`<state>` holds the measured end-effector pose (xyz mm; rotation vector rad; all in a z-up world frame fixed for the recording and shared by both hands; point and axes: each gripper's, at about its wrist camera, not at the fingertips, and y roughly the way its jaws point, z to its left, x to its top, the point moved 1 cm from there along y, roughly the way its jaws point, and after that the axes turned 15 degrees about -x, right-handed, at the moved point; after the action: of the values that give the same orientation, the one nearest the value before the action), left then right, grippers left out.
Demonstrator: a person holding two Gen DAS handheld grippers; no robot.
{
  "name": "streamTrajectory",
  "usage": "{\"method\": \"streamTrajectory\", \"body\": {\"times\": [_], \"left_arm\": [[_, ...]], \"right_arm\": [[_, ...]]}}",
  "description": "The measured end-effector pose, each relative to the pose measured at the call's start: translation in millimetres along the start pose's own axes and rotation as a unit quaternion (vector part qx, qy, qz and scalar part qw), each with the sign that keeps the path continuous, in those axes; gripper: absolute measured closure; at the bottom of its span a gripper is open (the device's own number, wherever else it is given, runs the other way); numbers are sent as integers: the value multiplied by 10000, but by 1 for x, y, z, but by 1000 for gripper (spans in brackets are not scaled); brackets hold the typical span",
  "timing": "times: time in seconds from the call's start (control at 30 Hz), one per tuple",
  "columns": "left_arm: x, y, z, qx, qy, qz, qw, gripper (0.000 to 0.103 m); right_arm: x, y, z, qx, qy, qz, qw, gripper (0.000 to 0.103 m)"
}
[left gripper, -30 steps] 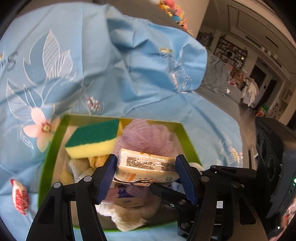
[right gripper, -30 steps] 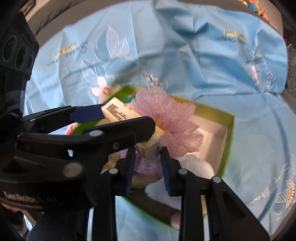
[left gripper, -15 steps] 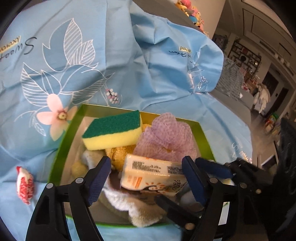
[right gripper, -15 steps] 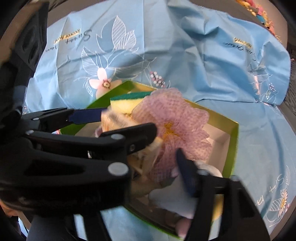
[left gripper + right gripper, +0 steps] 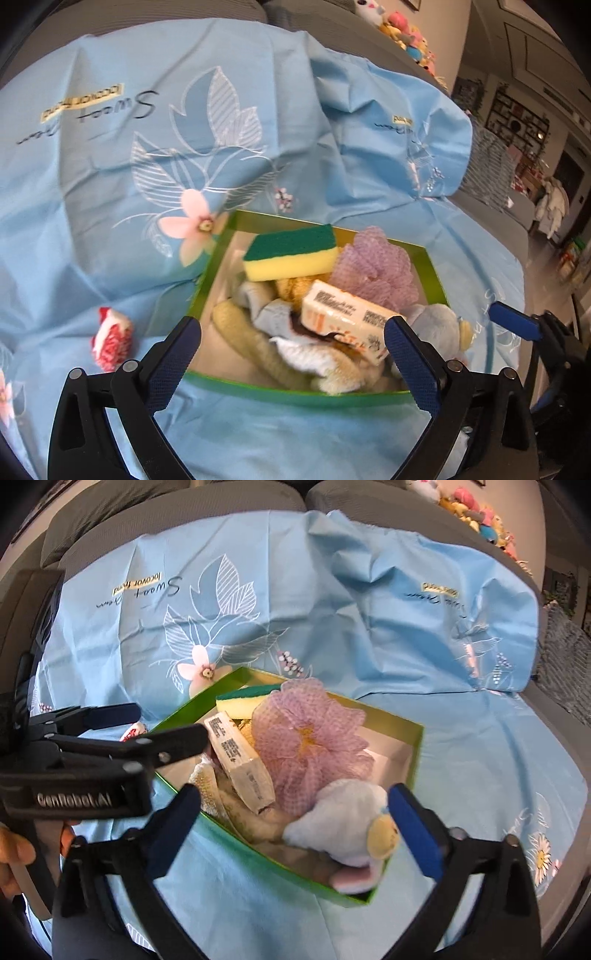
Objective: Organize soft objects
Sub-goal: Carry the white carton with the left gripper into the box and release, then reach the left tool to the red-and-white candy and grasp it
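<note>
The tissue pack (image 5: 347, 323) lies tilted on top of the pile at the lower centre of the left wrist view, inside the green box (image 5: 295, 397), leaning on the purple bath pouf (image 5: 376, 266) and the crumpled cloths (image 5: 295, 350). The green-and-yellow sponge (image 5: 291, 254) sits just behind it, and a pale blue plush toy (image 5: 351, 823) fills the box's near corner in the right wrist view.

Both claws have just been opening. The left claw (image 5: 291, 350) stands released, its jaws wide to either side of the pack without touching it. The right claw (image 5: 291, 819) is spread equally wide, with only the plush toy below the gap and nothing gripped.

The step looks like the let-go after placing the pack. To do it well, each claw should probably lift clear straight away from the box, so neither finger drags the pack or snags the pouf's mesh. The small red-and-white item (image 5: 110, 341) on the blue cloth (image 5: 110, 166), at lower left outside the box, seems the likely next pick.
</note>
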<state>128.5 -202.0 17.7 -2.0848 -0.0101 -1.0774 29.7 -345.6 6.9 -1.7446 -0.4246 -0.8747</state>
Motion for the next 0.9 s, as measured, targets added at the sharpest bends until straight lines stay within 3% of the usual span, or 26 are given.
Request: {"method": "streamTrajectory", "body": {"times": [0.53, 0.9], "left_arm": [[-14, -27, -25, 450, 325, -67, 9984, 3], [-30, -50, -45, 519, 494, -218, 9972, 3]], "right_arm": [[-16, -44, -17, -133, 202, -104, 9997, 1], [-30, -66, -26, -110, 326, -112, 9993, 1]]}}
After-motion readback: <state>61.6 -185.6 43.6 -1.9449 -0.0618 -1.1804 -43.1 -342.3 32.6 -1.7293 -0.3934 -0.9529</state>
